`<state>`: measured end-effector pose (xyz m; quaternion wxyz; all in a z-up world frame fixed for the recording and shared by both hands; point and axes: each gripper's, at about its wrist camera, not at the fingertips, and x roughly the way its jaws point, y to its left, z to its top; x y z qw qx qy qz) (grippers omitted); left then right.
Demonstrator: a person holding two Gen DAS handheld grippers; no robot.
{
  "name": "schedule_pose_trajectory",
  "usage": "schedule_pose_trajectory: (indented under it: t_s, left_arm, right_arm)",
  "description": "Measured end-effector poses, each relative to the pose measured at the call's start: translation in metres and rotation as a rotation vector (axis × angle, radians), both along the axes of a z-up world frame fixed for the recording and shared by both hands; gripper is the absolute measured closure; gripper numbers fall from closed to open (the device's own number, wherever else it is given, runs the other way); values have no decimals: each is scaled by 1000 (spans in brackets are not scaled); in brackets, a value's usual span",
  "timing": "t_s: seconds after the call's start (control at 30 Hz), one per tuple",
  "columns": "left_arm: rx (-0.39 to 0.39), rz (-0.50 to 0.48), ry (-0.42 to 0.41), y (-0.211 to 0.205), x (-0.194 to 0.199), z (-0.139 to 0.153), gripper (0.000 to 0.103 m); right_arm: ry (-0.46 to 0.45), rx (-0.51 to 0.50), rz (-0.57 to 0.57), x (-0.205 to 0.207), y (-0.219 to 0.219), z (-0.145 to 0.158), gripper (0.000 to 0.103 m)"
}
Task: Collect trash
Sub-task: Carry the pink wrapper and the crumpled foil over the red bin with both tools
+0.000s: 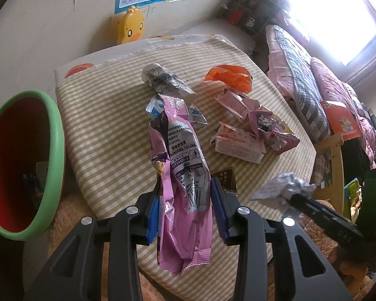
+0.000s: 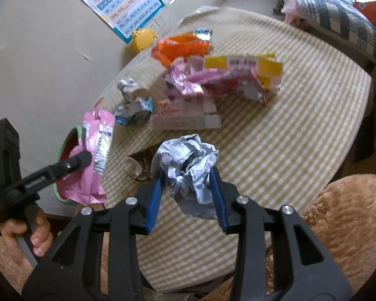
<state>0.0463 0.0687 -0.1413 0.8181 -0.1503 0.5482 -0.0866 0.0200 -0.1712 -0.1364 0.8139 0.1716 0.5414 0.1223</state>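
My left gripper (image 1: 185, 200) is shut on a long pink snack wrapper (image 1: 181, 175), held above the striped table (image 1: 107, 135) next to the red bin with a green rim (image 1: 55, 150). The wrapper also shows in the right wrist view (image 2: 97, 155), over the bin (image 2: 70, 140). My right gripper (image 2: 188, 183) is shut on a crumpled grey-white paper ball (image 2: 188, 165), held just above the table (image 2: 300, 130). The ball also shows in the left wrist view (image 1: 283, 188). Other trash lies on the table: an orange wrapper (image 1: 230, 76), torn pink cartons (image 1: 240, 135), a crumpled newspaper roll (image 1: 163, 79).
A brown torn wrapper (image 2: 140, 163) lies under the paper ball. A yellow carton (image 2: 248, 70) tops the pile. A yellow duck toy (image 1: 131, 26) stands at the wall. A bed with quilts (image 1: 313, 80) is on the right. A furry brown seat (image 2: 346, 225) is near the table's edge.
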Motion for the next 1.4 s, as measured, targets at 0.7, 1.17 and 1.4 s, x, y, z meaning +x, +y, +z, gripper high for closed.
schedule_pose_trajectory:
  t_s: [0.7,1.17,1.4]
  left_arm:
    - [-37,61,-3,23,-1,-1,69]
    - [-28,131,-20,63,-12,-4,69]
    - [-33,187,-22,92,-22,-7,69]
  right_arm:
    - [-42,2,63,0,33,27,67]
    - [-30,-38,149,3,79,29,67]
    - [-24,-51,212,5,108,30,67]
